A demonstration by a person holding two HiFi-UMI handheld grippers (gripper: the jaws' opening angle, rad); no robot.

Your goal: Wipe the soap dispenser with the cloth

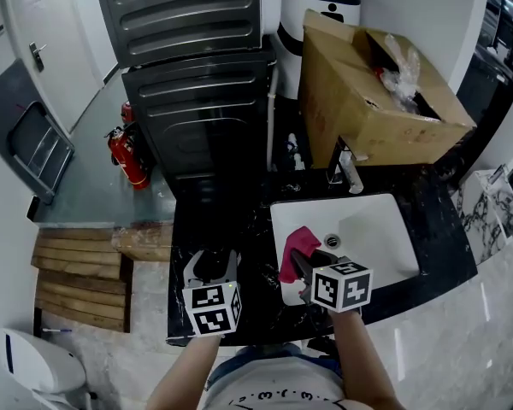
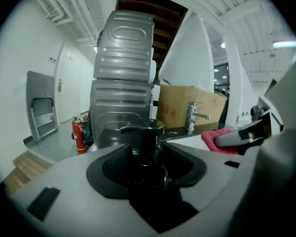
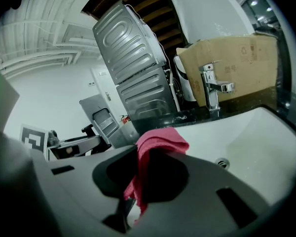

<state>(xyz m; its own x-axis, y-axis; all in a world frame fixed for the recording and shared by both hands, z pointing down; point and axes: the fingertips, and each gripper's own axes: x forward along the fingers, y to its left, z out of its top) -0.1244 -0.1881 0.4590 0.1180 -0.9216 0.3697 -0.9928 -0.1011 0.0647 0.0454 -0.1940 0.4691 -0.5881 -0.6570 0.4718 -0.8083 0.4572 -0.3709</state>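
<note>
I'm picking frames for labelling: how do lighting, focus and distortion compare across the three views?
Head view: dim, the black countertop loses detail while the white sink stands out; straight edges bow. Left gripper view: heavy fisheye, black corners; the black soap dispenser between the jaws is nearly a silhouette. Right gripper view: same fisheye; the pink cloth reads clearly, the jaws are soft.
</note>
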